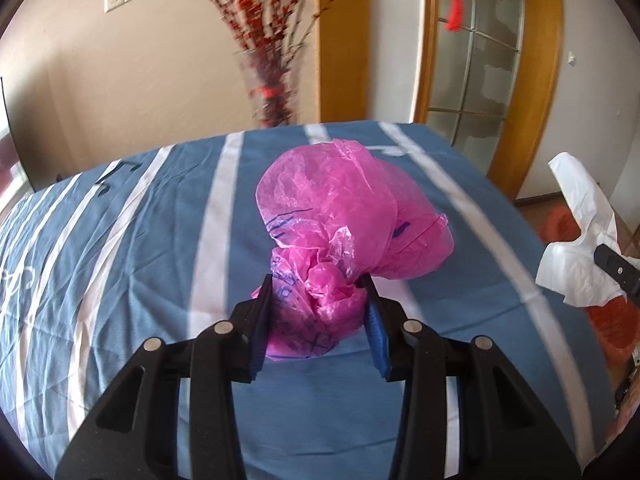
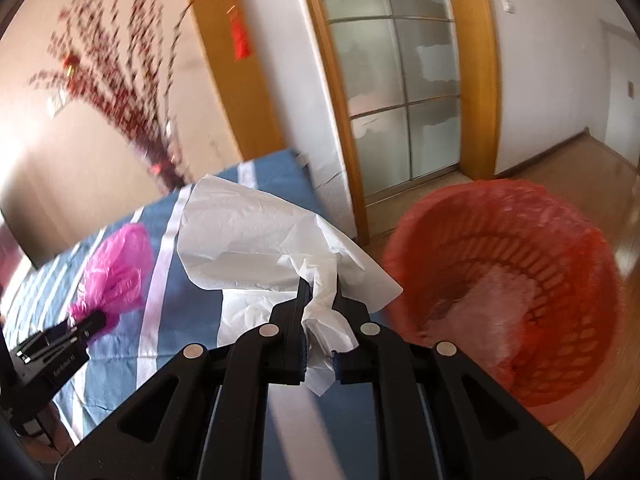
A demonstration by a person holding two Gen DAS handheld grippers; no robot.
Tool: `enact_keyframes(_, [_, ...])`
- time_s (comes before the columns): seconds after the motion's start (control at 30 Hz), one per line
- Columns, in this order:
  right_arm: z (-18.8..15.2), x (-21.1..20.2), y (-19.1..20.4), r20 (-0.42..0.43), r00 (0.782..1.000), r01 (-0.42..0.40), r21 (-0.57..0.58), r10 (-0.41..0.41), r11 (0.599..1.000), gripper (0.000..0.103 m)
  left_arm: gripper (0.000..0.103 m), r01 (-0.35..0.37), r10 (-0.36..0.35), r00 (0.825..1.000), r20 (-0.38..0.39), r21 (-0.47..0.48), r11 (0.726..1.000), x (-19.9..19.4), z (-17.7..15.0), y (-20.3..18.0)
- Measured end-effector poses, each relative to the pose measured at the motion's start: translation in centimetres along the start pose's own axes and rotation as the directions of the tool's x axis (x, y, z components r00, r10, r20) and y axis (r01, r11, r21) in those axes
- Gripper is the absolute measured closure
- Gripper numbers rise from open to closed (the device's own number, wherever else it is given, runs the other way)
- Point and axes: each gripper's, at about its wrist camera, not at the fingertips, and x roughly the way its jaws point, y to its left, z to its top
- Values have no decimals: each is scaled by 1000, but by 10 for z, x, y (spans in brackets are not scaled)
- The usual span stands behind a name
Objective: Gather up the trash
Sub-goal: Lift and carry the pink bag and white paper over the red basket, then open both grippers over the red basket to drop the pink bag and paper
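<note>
My left gripper point(image 1: 318, 286) is shut on a crumpled pink plastic bag point(image 1: 344, 208) with blue print, above the blue striped tablecloth point(image 1: 140, 248). The bag also shows in the right wrist view point(image 2: 118, 264), with the left gripper point(image 2: 86, 326) holding its lower end. My right gripper point(image 2: 320, 286) is shut on a white plastic bag point(image 2: 256, 240), held in the air past the table's right edge, beside a red basket point(image 2: 520, 240). The white bag point(image 1: 576, 240) and the right gripper's fingers point(image 1: 614, 266) show at the right of the left wrist view.
The red basket stands on the wooden floor right of the table, lined with a thin red bag, with pale stuff at its bottom. A vase of red-berried branches point(image 1: 272, 92) stands behind the table. A glass door with a yellow frame point(image 2: 400, 100) is at the back.
</note>
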Motion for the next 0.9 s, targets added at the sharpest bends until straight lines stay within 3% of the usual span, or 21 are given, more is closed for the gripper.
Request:
enact_keyframes(0.53, [13, -55, -99, 96, 992, 63, 160, -79, 985, 93, 62, 153, -157, 987, 33, 104, 983, -39, 12, -112])
enact_keyframes(0.9, [7, -61, -152, 90, 986, 114, 246, -140, 962, 93, 61, 278, -280, 960, -14, 167, 946, -42, 9, -182])
